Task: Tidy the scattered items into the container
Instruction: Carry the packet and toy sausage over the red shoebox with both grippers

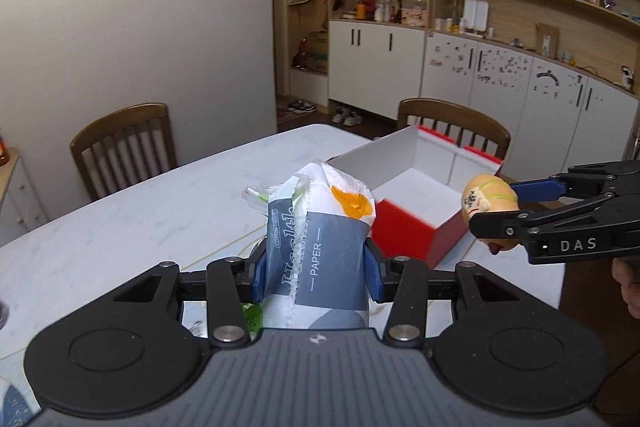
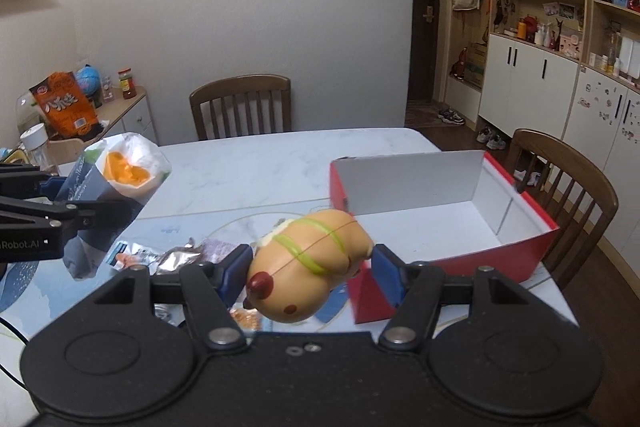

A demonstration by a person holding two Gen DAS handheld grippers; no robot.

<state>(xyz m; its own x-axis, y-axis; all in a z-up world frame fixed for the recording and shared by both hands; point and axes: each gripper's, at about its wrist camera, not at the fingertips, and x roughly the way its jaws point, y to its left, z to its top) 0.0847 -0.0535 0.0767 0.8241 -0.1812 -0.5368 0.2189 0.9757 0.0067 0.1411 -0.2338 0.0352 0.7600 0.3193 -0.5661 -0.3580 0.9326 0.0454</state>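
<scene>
Both claws were clamped on something and held above the white marble table (image 2: 256, 163). On the left gripper (image 1: 316, 273), the blue pads (image 1: 259, 277) pressed in from both sides on a soft tissue pack (image 1: 320, 239), grey and white with the word PAPER printed on it and an orange patch near its top. The pack stood nearly upright between the fingers, its crinkled plastic end pointing away from the camera.

From the right wrist view, the right gripper (image 2: 312, 267) squeezed a tan toy (image 2: 308, 263) with yellow-green stripes and a dark red knob. The toy sat tilted between the pads, off the table, just in front of the near corner of the box. In the left wrist view the same toy (image 1: 490, 211) hung beside the box's right wall, outside it.

A red box (image 2: 532, 243) with a white inside stood open on the table, near two wooden chairs (image 2: 242, 107), and what showed of its floor was bare. Beneath the right gripper, a crumpled foil wrapper (image 2: 180, 259) and a small snack packet (image 2: 132, 255) lay on the table.
</scene>
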